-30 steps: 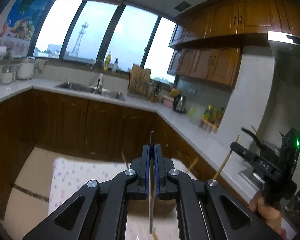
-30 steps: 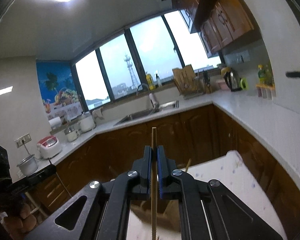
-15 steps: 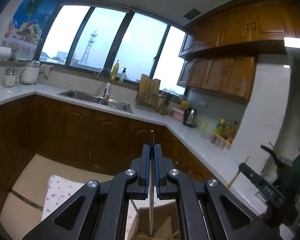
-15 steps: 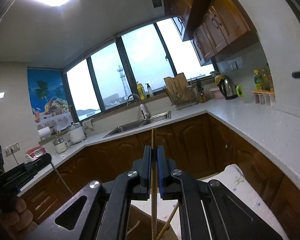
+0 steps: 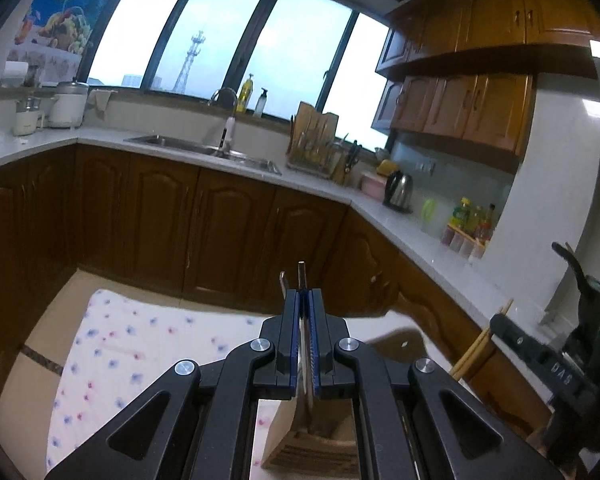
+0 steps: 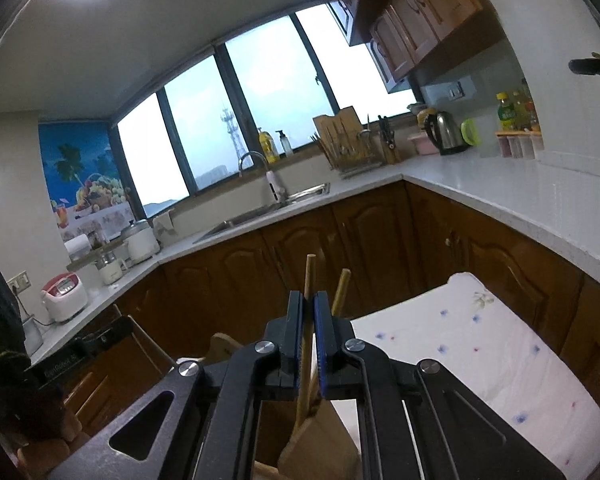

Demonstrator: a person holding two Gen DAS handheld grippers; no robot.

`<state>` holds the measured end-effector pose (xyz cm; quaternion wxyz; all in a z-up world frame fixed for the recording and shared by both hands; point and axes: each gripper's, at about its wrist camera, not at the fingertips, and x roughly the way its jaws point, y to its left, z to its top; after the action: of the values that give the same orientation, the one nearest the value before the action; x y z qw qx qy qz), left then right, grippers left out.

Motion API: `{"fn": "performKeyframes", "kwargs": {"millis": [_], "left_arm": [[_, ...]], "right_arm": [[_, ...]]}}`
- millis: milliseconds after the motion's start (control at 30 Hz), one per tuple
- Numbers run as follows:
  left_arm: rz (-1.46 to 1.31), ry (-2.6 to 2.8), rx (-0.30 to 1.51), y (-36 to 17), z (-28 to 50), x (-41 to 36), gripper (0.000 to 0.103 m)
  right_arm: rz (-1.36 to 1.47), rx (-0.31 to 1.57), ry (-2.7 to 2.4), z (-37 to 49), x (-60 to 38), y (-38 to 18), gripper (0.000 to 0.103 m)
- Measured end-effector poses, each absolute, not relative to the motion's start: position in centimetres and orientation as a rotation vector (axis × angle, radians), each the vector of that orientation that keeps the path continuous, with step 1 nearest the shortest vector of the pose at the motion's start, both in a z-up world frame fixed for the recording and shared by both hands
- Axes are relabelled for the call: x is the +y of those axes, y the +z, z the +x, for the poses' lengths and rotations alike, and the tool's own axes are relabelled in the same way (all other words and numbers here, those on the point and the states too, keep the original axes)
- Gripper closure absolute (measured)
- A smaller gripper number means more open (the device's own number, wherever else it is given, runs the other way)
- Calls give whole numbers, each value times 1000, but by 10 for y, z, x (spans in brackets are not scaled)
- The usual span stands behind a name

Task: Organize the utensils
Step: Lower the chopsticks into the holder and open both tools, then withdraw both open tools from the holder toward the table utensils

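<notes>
My left gripper (image 5: 305, 294) is shut on a thin metal utensil (image 5: 302, 276) that stands upright between its jaws; its lower end reaches into a wooden holder (image 5: 312, 448) below. A second thin metal handle (image 5: 283, 280) stands just to its left. My right gripper (image 6: 308, 296) is shut on a wooden chopstick (image 6: 309, 272), whose lower end goes down into the wooden holder (image 6: 320, 440). Another wooden chopstick (image 6: 341, 288) leans just to its right. The right gripper also shows in the left wrist view (image 5: 540, 356) with chopsticks (image 5: 482, 340) by it.
A table with a white flowered cloth (image 5: 112, 344) carries the holder; the cloth shows in the right wrist view (image 6: 480, 360) too. Brown cabinets (image 5: 180, 220) and a white counter with a sink (image 5: 204, 148), kettle (image 5: 398, 190) and bottles lie beyond.
Both grippers have come down and tilted toward the table. The wooden holder now shows under both, with the utensils' lower ends in it. A second utensil now shows beside each held one.
</notes>
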<state>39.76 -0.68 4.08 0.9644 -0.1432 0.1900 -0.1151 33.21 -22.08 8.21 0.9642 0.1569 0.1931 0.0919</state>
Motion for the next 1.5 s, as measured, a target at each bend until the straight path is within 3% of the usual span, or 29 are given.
{"fn": "performKeyframes", "kwargs": {"millis": [367,500,533,567,600,633,667,700,833,900,1167,1500], "left_arm": [[-269,-228,425,63,404,0,99],[-267,-233,443,66,397,9,98],[-267,-229,449,68,397,11,94],[-271,-232,451,69,395,13,84],[-274,-226,446,70,391,16,71],[-273,-215,441,72,388,18,65],[-272,-213,438,73,385,19,60],[-270,-213,437,74,381,19,57],[-262,-209,441,76,362,23,41],[-271,-200,439,76,353,27,26],[-302,-189,469,69,293,51,23],[-317,-177,530,74,226,70,23]], "right_arm": [[334,435,196,338,-226,83,97],[334,454,202,339,-226,82,92],[336,460,205,339,-226,81,91],[343,468,208,340,-227,82,86],[349,472,213,339,-228,81,74],[360,473,222,338,-230,82,66],[370,467,230,335,-232,83,50],[377,461,231,333,-234,83,45],[393,447,232,319,-240,88,40],[403,449,237,312,-243,89,34],[407,449,252,267,-255,95,28],[385,469,259,210,-261,99,28]]}}
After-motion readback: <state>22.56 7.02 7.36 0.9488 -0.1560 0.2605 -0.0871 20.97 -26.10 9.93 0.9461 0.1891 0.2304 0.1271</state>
